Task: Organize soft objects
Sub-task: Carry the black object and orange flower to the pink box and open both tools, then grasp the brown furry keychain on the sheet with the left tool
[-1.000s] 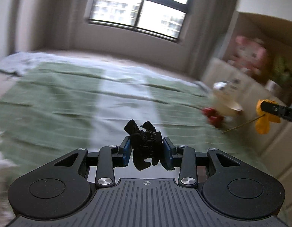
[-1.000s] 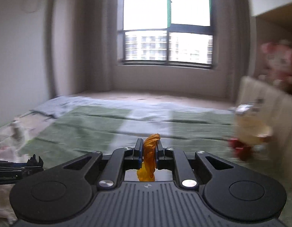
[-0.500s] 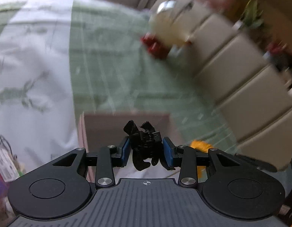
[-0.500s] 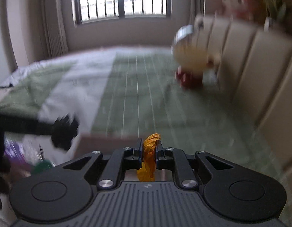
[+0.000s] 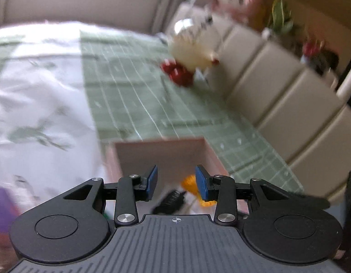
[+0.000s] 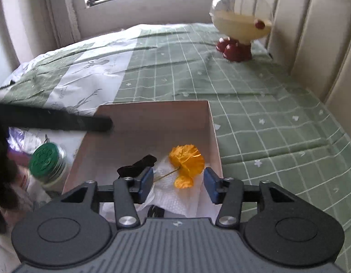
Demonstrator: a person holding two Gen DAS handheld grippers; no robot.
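Note:
A pink cardboard box (image 6: 152,116) sits on the green bed; it also shows in the left wrist view (image 5: 161,150). Inside lie an orange fabric flower (image 6: 186,161) on white tissue (image 6: 173,195) and a black soft object (image 6: 139,166). In the left wrist view the black object (image 5: 170,201) is blurred below the jaws and the orange flower (image 5: 189,182) lies beside it. My left gripper (image 5: 176,183) is open and empty above the box. My right gripper (image 6: 177,182) is open and empty above the flower. One left finger (image 6: 61,120) reaches over the box's left wall.
A yellow plush with red feet (image 6: 239,29) stands by the padded beige headboard (image 6: 316,41). A green-lidded jar (image 6: 46,161) and purple items (image 5: 2,202) lie left of the box. More plush toys (image 5: 239,0) sit on the shelf above the headboard.
Both grippers tilted down over the box and opened. The black object dropped from the left gripper and the orange flower from the right; both now lie in the box.

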